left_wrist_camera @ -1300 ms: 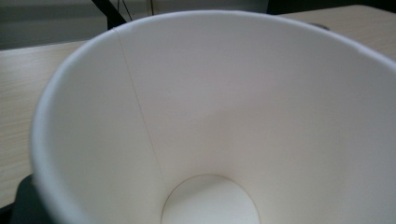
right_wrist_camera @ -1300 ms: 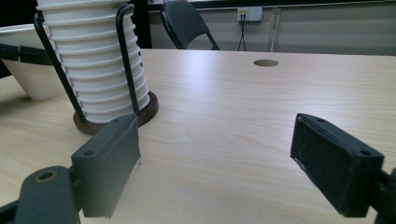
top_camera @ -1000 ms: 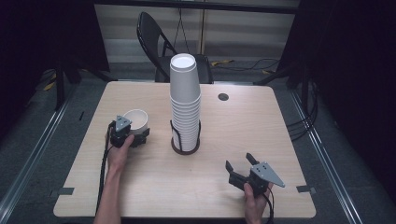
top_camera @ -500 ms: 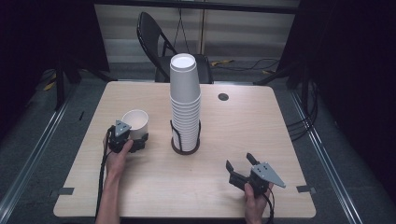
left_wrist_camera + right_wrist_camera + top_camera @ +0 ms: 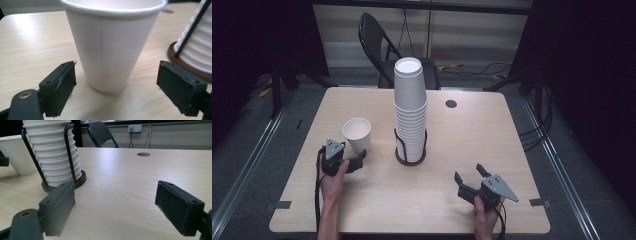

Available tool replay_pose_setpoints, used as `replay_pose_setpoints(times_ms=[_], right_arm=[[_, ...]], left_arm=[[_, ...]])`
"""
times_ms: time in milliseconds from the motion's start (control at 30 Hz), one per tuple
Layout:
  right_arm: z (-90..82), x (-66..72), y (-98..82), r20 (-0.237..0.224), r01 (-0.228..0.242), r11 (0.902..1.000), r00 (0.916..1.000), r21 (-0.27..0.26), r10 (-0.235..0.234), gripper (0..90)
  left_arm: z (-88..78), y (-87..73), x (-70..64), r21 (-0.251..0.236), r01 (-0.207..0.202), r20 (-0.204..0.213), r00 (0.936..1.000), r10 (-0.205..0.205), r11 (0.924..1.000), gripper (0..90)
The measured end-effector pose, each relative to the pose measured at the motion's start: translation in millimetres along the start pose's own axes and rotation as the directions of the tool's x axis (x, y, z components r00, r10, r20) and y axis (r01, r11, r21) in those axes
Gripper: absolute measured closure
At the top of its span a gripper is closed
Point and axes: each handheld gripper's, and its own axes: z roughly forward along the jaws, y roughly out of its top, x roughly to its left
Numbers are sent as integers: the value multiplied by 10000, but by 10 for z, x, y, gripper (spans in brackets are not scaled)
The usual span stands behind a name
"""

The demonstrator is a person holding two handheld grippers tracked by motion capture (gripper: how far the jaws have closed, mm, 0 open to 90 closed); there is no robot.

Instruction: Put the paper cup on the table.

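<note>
The left gripper (image 5: 116,87) stands open behind the cup (image 5: 111,45), clear of it. Back straight off toward the tabletop's near edge, so the cup stays upright.

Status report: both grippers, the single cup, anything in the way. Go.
Left gripper open, jaws clear of the single cup. Right gripper open, nothing between its jaws. Cup upright on table, left of the cup stack. No obstruction.

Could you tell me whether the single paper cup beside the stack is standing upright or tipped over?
Upright: the paper cup stands on its base on the table, rim up.
</note>
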Motion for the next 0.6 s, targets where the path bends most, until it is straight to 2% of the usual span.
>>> replay_pose_setpoints(times_ms=[100,167,300,400,433,500,600], right_arm=[[2,-1,1,-9,25,10000,10000,5,-25,157],[1,-1,0,-18,6,10000,10000,-5,-6,157],[1,-1,0,-6,23,10000,10000,-1,-23,157],[2,0,0,4,39,10000,10000,0,-39,157],[2,0,0,1,36,10000,10000,3,-36,157],[1,-1,0,11,33,10000,10000,-4,-33,157],[1,2,1,-9,65,10000,10000,10,-65,157]], left_arm=[[-105,-17,-65,-192,-128,30,9999,129,9997,155],[-162,-33,-114,-280,-66,105,9999,69,9996,155],[-287,-85,-257,-398,-152,433,9989,169,9991,157],[-414,-144,-366,-494,544,770,9958,-505,9973,156],[-450,-174,-406,-573,556,730,9960,-513,9968,155],[-499,-230,-494,-669,474,658,9969,-430,9966,157],[-538,-274,-591,-916,232,961,9953,-144,9955,156]])
